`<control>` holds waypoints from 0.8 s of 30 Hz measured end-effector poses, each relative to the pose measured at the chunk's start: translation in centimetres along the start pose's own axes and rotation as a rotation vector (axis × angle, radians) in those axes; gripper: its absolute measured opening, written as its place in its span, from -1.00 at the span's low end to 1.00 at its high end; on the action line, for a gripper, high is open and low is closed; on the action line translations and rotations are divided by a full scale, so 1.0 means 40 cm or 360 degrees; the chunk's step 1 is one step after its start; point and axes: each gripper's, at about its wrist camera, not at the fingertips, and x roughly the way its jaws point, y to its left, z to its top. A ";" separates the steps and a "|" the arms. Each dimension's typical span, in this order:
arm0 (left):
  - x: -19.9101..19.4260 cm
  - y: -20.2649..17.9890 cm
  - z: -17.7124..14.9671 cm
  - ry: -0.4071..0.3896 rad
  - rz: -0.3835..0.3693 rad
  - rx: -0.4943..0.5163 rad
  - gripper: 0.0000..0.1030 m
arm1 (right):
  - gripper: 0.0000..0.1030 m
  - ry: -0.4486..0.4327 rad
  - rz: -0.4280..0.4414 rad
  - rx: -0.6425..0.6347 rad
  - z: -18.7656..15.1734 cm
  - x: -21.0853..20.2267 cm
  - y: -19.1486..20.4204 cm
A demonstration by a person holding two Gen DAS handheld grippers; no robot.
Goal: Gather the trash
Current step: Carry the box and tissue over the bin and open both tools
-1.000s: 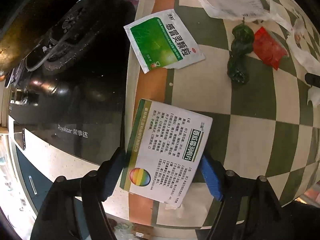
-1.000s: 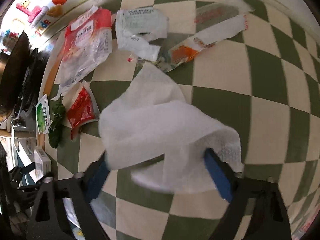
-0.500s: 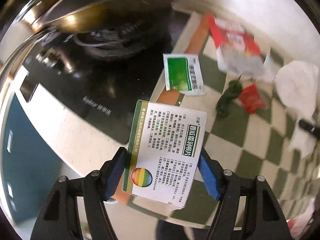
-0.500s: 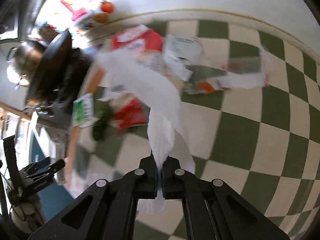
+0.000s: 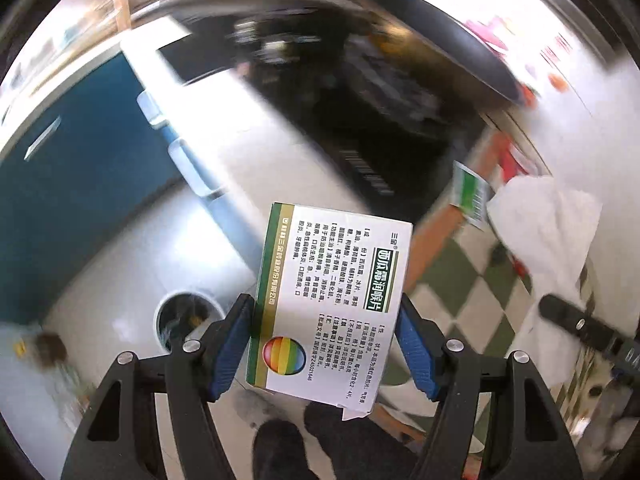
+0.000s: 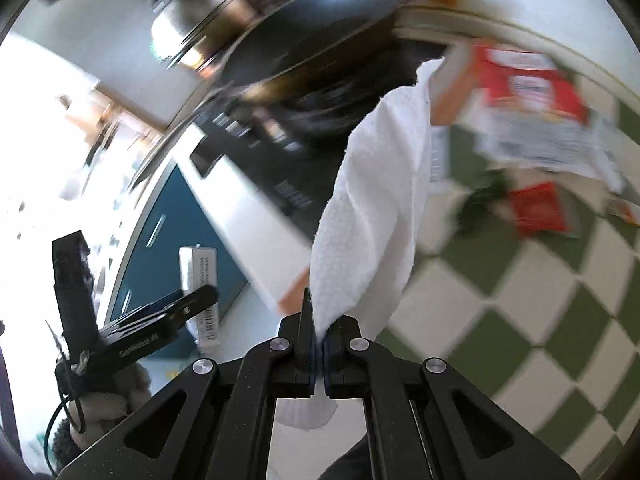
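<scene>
Left gripper [image 5: 326, 344] remains clamped on the medicine box [image 5: 332, 300], now lifted clear of the checkered counter [image 5: 472, 292] and held above the floor, with a round trash bin [image 5: 186, 320] below and to its left. Right gripper [image 6: 319, 340] stays clenched on the white paper towel [image 6: 380, 208], which has swung off the counter toward the stove [image 6: 304, 112]. Both views are blurred, unlike a second ago.

Bin [image 5: 188, 320] on floor left of medicine box [image 5: 332, 300], paper towel [image 5: 548, 236] to its right
</scene>
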 end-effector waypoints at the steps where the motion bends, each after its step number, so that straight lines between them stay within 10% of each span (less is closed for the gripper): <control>1: -0.004 0.049 -0.011 -0.0006 -0.0006 -0.0062 0.30 | -0.97 0.0041 0.0030 -0.0042 -0.010 0.040 0.040; 12: 0.269 0.688 -0.254 0.0181 0.0170 -0.0699 0.29 | -0.97 0.0429 0.0168 -0.0308 -0.259 0.666 0.320; 24: 0.983 1.075 -0.510 0.0569 0.0042 -0.0983 0.29 | -0.97 0.0904 -0.0043 -0.0240 -0.596 1.586 0.119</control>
